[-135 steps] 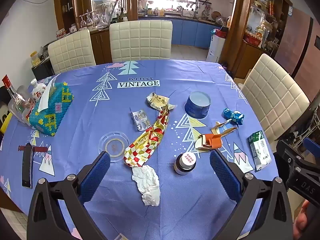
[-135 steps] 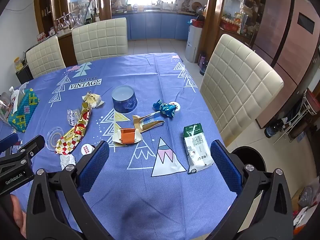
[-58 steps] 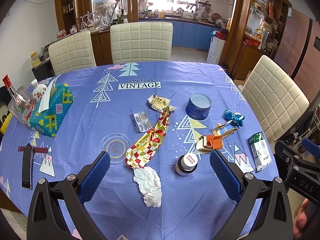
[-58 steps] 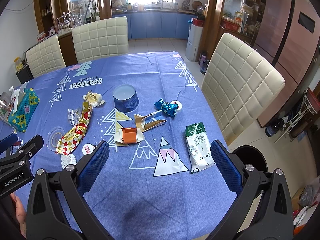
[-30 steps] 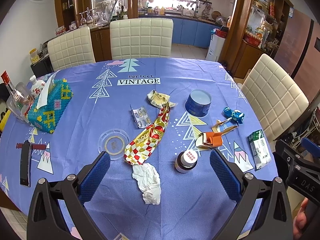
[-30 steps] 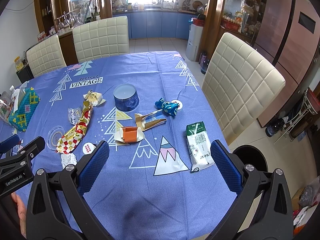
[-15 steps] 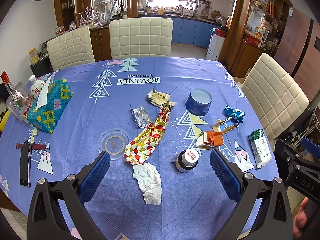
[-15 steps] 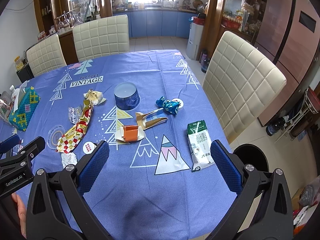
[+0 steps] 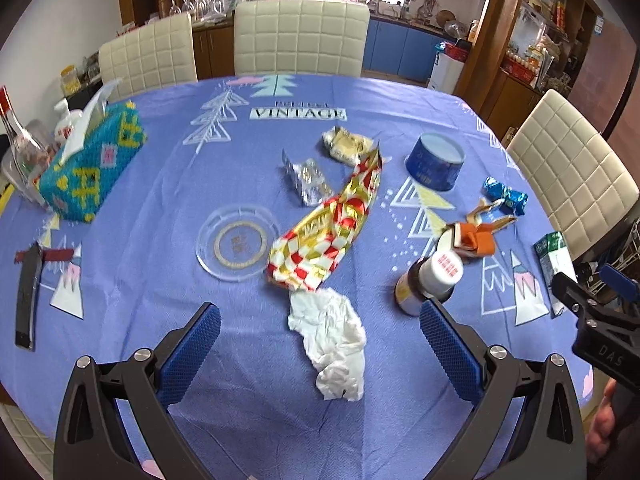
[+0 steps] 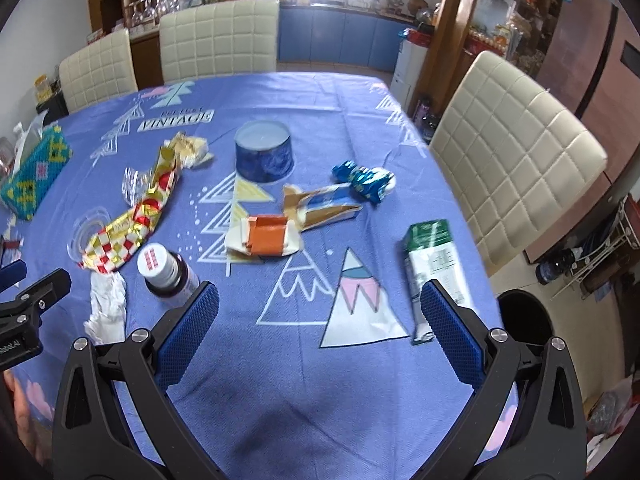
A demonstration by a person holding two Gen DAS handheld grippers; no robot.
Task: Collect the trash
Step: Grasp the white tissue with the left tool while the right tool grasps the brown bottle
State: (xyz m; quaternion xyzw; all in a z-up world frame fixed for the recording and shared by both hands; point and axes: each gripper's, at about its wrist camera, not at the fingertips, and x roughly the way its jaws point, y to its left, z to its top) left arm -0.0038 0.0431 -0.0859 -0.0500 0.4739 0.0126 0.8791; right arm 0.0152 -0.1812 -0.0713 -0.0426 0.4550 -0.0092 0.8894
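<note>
Since half a second earlier both grippers had dropped closer to the worktop [image 9: 168,168], so the litter loomed larger in each view; nothing on the cloth itself had shifted.

The left gripper [image 9: 320,344] was spread wide and empty, its blue pads straddling the crumpled tissue [image 9: 330,340], which lay between them and just short of the foil wrapper [image 9: 332,228]. That framing suggested the tissue was its first target: it was the nearest scrap and soft enough to pinch from above. The brown bottle [image 9: 430,280] stood upright just beside the right pad, close enough to be knocked if the jaws closed carelessly.

The right gripper [image 10: 320,320] was likewise released and held nothing. It hung over bare cloth, with the green packet [image 10: 434,264] lying flat by its right pad near the table edge, and the orange carton scrap [image 10: 266,236] further ahead. Below that edge a black bin [image 10: 524,316] stood on the floor, probably where the trash was meant to go, which would explain why this gripper worked that side.

The rest of the trash stayed scattered mid-table: the blue wrapper [image 10: 362,178], the torn box [image 10: 320,204], the blister pack [image 9: 308,178] and the yellow wrapper [image 9: 346,146]. The blue tub [image 9: 436,162] and tissue box [image 9: 86,168] looked like keepers, not litter.
</note>
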